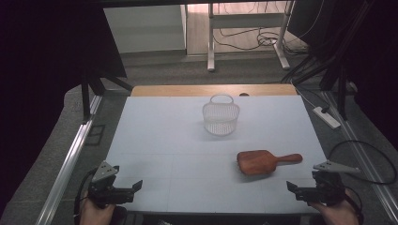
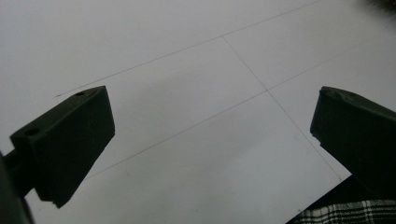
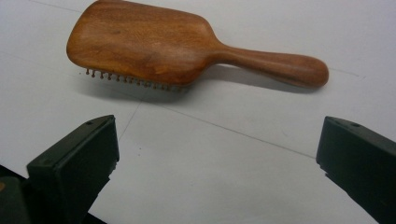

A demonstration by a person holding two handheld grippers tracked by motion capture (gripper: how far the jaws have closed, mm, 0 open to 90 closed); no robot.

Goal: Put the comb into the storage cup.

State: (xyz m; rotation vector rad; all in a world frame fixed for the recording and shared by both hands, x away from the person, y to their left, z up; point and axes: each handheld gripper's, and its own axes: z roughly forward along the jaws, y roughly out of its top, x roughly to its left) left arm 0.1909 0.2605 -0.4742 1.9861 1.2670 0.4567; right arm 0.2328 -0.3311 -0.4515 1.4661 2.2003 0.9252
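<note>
At the near left corner of the white table [image 1: 155,140], the left gripper [image 1: 137,186] rests low by the near edge, held in the person's left hand [image 1: 96,213], its black jaws spread wide with nothing between them; the left gripper view [image 2: 212,130] looks across bare white surface crossed by thin seam lines, which suggests this hand is parked out of the way rather than aimed at anything. Further in, toward the middle of the far edge, the small translucent white mesh basket with a loop handle [image 1: 220,117] stands upright and well apart from both grippers, its open mouth up, so it looks placed as the ready receptacle. To its right and closer to the near edge lies the brown wooden paddle hairbrush [image 1: 263,161], bristles down so that the broad back faces up and the handle points toward the right edge of the table; lying flat this way, the slim handle is probably the easiest part to pinch. At the near right corner, the right gripper [image 1: 290,186], held by the right hand [image 1: 338,213], also has its jaws fully apart and empty, and the right gripper view [image 3: 217,154] faces the hairbrush [image 3: 154,44] just ahead, so this hand seems lined up to reach for it.
</note>
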